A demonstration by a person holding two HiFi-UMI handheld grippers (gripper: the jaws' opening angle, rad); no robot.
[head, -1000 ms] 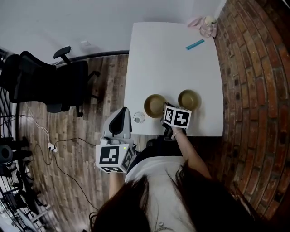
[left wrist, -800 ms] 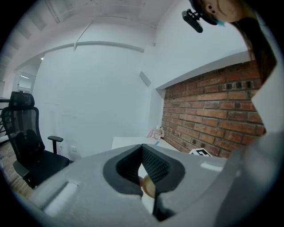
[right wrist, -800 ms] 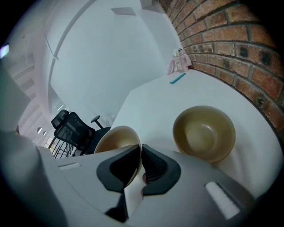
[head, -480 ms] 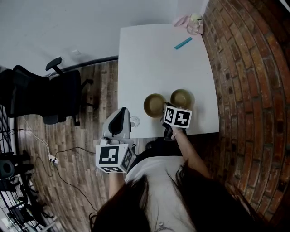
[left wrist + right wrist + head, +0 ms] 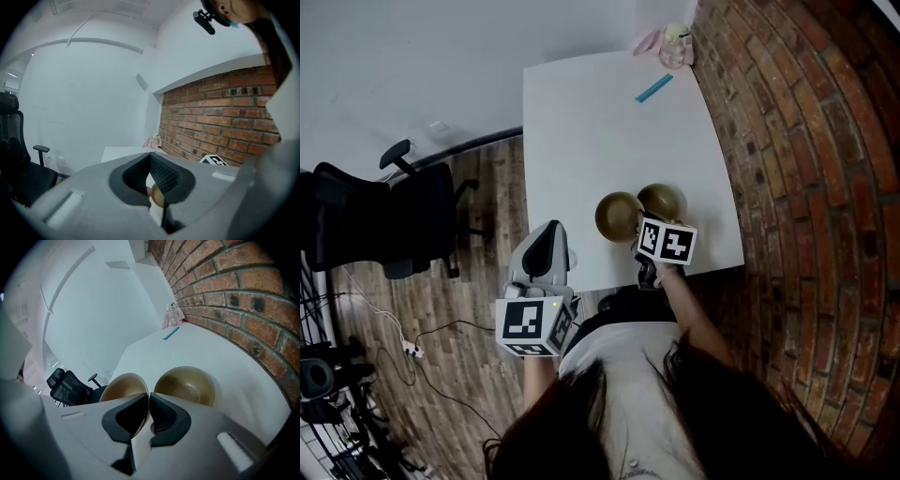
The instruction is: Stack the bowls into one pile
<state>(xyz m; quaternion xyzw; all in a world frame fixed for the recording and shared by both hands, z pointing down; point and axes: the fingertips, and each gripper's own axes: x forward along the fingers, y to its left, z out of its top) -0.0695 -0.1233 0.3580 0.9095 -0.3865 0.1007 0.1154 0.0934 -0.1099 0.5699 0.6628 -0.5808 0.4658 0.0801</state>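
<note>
Two golden bowls stand near the front edge of the white table [image 5: 600, 122]. My right gripper [image 5: 643, 234] [image 5: 149, 397] is shut on the near rim of the left bowl [image 5: 617, 214] [image 5: 121, 383], which looks tilted. The right bowl [image 5: 663, 200] [image 5: 185, 385] sits upright beside it, and the two rims touch or overlap in the head view. My left gripper [image 5: 547, 234] [image 5: 150, 157] hangs off the table's front left edge. Its pads meet with nothing between them.
A teal stick [image 5: 654, 88] and a pink item with a small jar [image 5: 670, 42] lie at the table's far right corner. A brick wall [image 5: 787, 187] runs along the table's right side. A black office chair [image 5: 384, 220] stands on the wooden floor at left.
The left bowl, held by my right gripper, has moved right until it meets the right bowl. The left gripper has stayed in place.
</note>
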